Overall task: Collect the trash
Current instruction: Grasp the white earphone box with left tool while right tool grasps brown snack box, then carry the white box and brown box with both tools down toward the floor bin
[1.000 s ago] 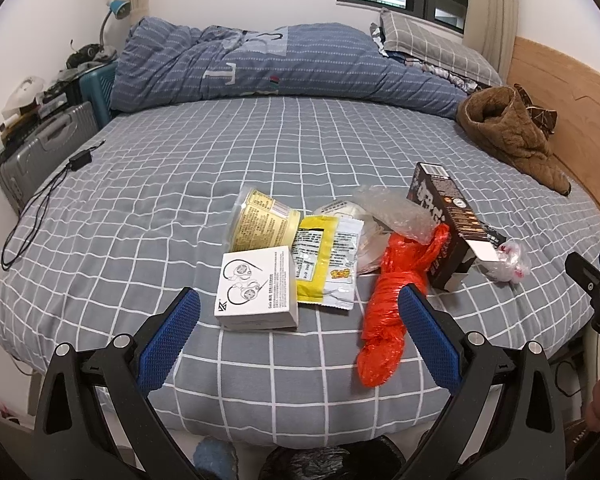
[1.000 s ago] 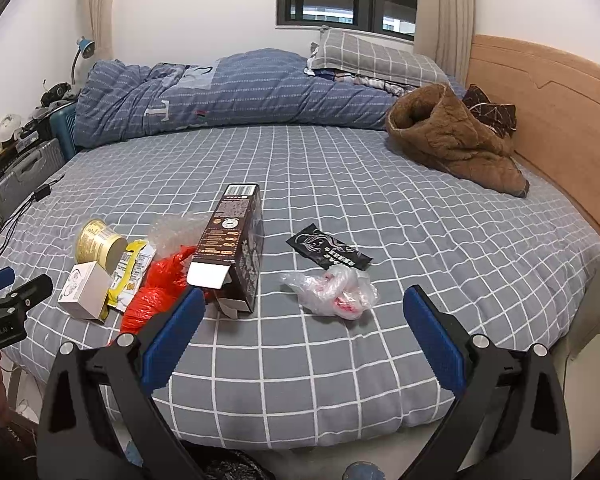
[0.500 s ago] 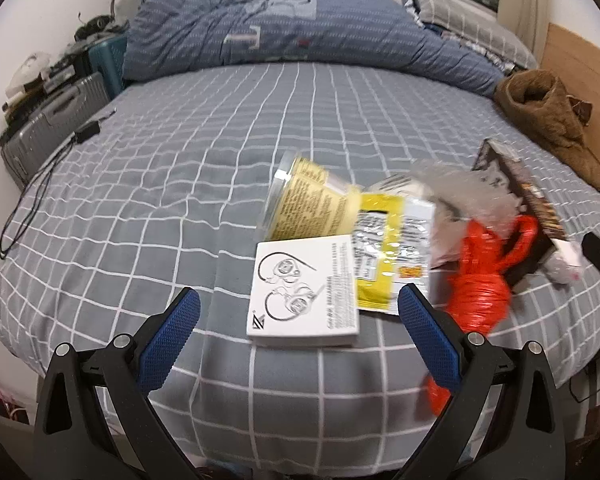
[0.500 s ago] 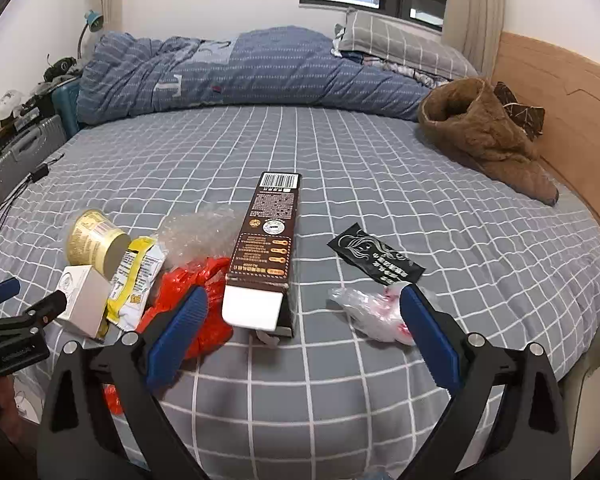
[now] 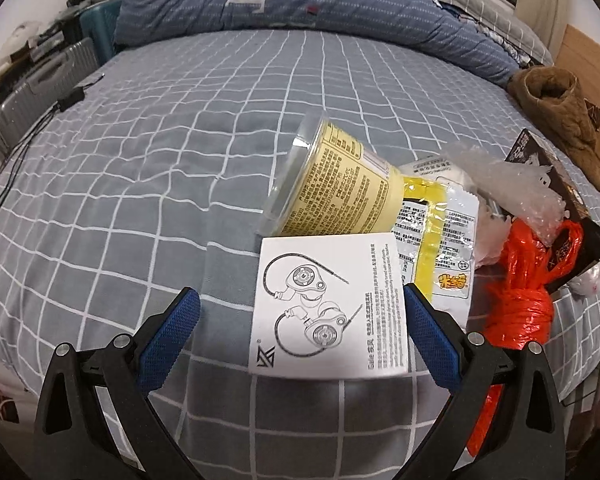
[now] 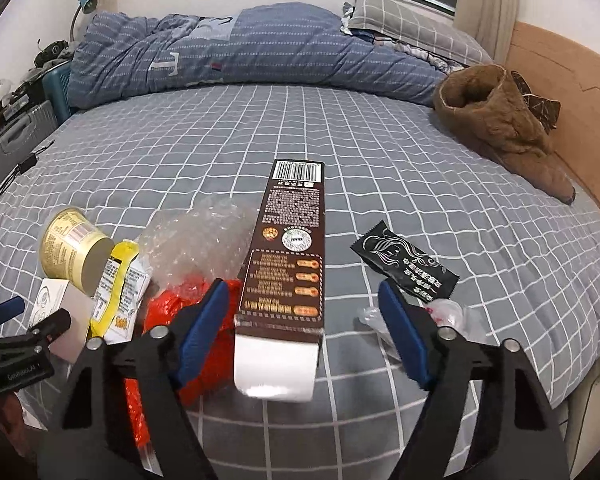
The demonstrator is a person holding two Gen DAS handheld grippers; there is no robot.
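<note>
**Both tools over the litter on the bed**

On the grey checked bed (image 6: 380,168), the right tool (image 6: 302,330) is closing around the long brown cardboard box (image 6: 290,264), pads not yet touching. The left tool (image 5: 300,338) stands wide around the near end of the flat white earphone box (image 5: 328,304), its right pad just beside it. An orange plastic bag (image 5: 520,304) lies right, partly hidden.

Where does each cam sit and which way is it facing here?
Left wrist: on the left claw, angled down at the bed; white earphone box between its open blue pads.
Right wrist: on the right claw, angled down; brown carton between its closing pads, not yet pressed; left claw at the left edge.
Shared: yellow cup, red bag, both boxes.
</note>
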